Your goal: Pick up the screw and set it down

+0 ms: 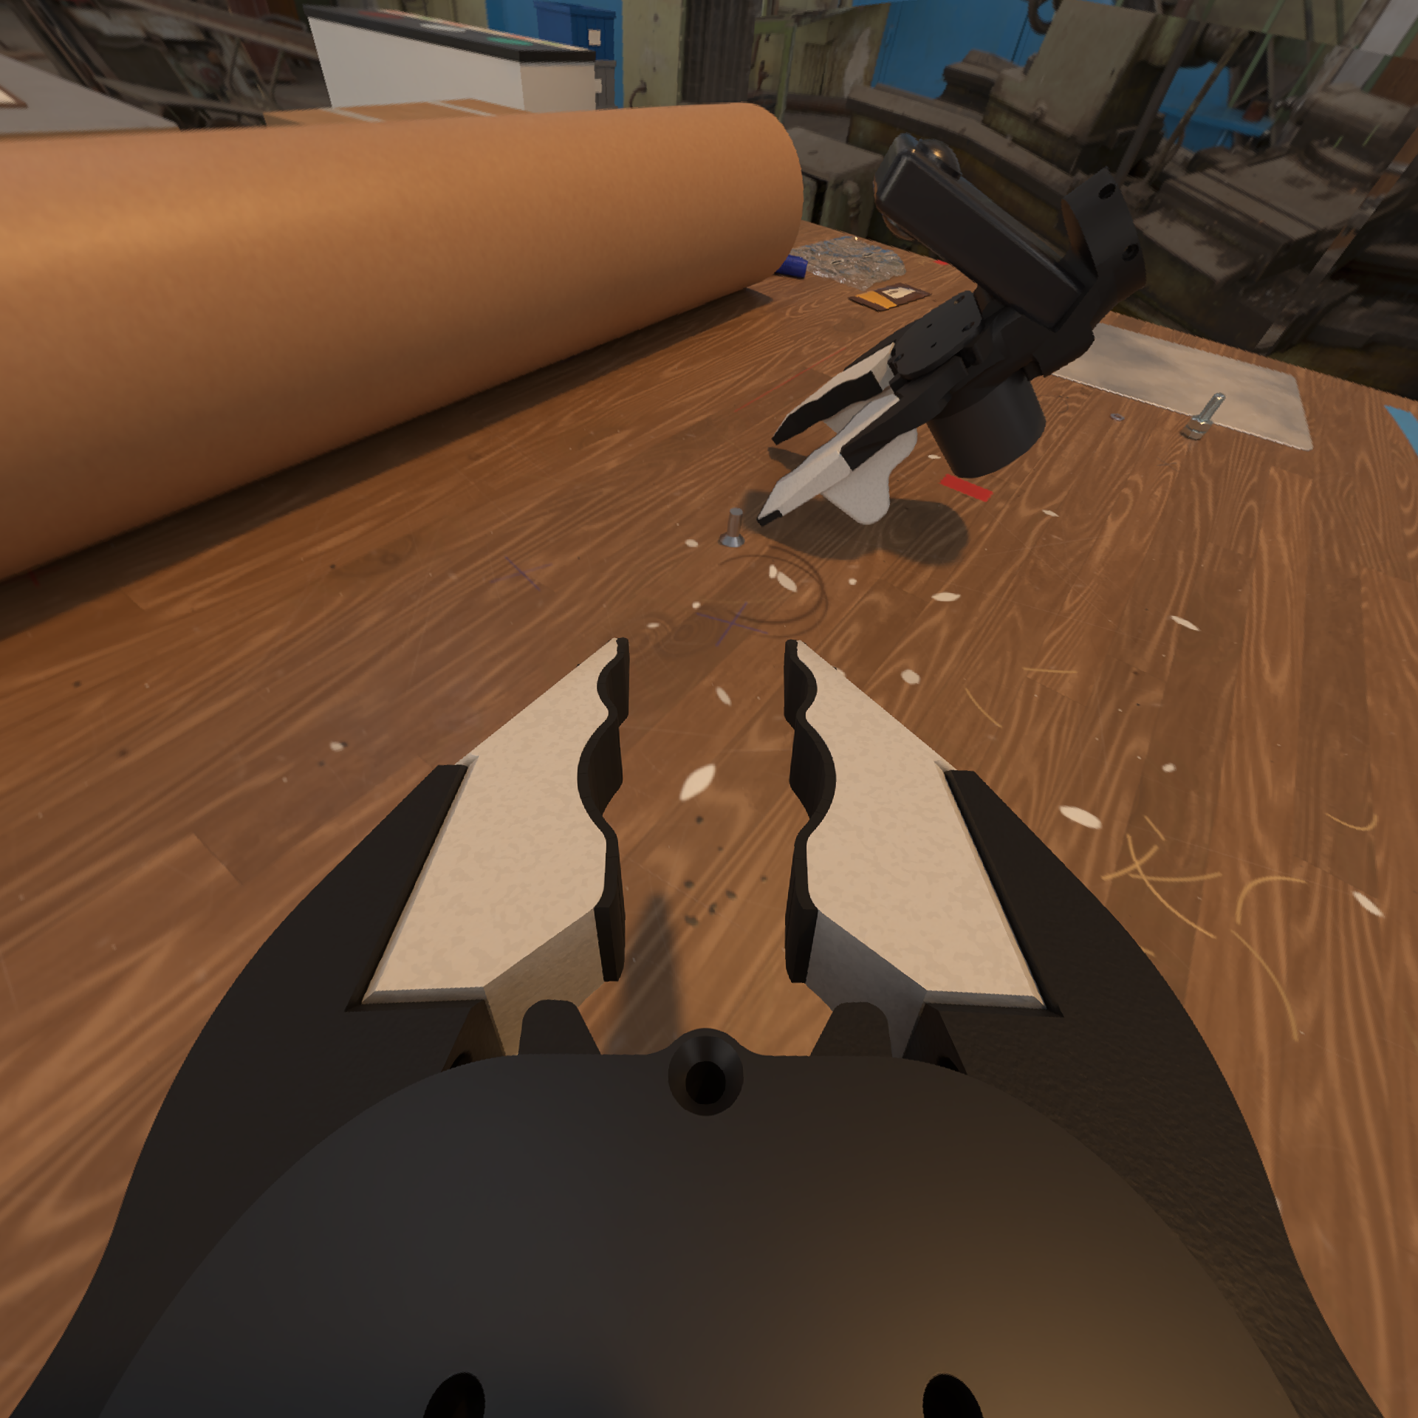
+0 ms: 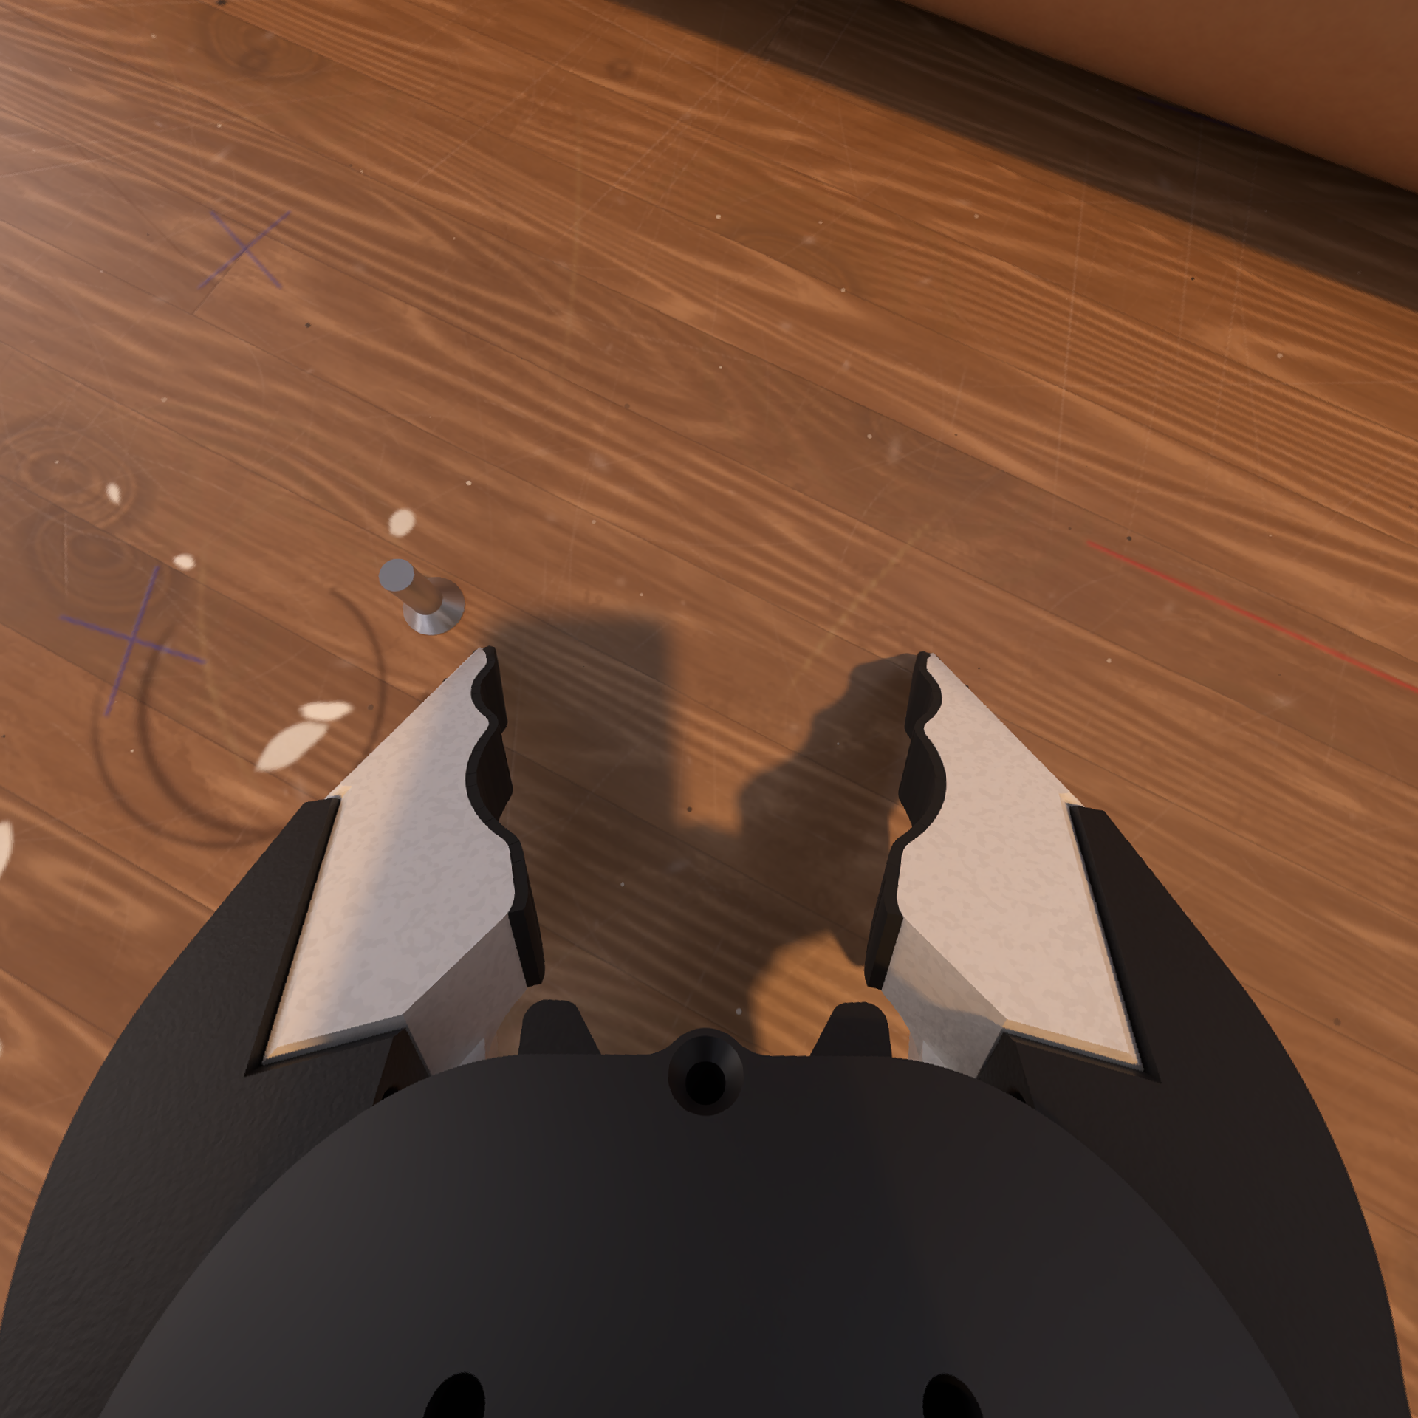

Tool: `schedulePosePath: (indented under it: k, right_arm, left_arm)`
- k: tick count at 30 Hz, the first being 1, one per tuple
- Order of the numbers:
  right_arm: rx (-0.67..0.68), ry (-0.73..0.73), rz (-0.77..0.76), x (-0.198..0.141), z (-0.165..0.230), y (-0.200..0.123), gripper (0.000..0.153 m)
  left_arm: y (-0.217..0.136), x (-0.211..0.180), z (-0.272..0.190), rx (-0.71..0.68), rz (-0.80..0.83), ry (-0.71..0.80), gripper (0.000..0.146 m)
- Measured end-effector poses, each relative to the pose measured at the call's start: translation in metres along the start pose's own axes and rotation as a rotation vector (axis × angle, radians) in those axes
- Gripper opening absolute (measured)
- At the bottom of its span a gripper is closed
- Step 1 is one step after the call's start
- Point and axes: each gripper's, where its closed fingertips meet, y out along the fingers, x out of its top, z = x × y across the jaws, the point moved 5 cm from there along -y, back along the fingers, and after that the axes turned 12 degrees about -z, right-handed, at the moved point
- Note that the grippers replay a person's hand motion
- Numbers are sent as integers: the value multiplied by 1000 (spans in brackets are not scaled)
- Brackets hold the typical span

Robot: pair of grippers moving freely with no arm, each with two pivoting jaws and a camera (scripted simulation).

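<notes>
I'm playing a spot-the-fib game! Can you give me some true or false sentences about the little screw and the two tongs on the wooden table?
1. The small silver metal screw stands on its flat head on the brown wooden table. True.
2. The right tongs are clamped on the screw. False: they are open and empty, and the screw sits just outside the tip of one finger.
3. The left tongs are open and hold nothing. True.
4. The big brown paper roll lies on top of the screw. False: the roll lies well apart from it.
5. A second silver bolt lies farther off beside a grey mat. True.
</notes>
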Motion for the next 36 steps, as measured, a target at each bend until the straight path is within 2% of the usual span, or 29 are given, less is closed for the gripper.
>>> schedulePosePath:
  k: [7, 13, 19, 25, 31, 36]
  right_arm:
    - [0, 0, 0, 0, 0, 0, 105]
    - [0, 0, 0, 0, 0, 0, 105]
    - [0, 0, 0, 0, 0, 0, 105]
    - [0, 0, 0, 0, 0, 0, 105]
    - [0, 0, 0, 0, 0, 0, 105]
    - [0, 0, 0, 0, 0, 0, 105]
  left_arm:
    - [-13, -9, -8, 19, -98, -68, 39]
    - [-10, -2, -13, 0, -146, -42, 38]
    - [-21, -9, 2, -51, -181, -109, 39]
    - [-29, 6, 15, -61, -251, -174, 40]
    - [-29, 3, -16, 9, -298, -163, 40]
    - [-25, -6, -36, 77, -270, -194, 39]
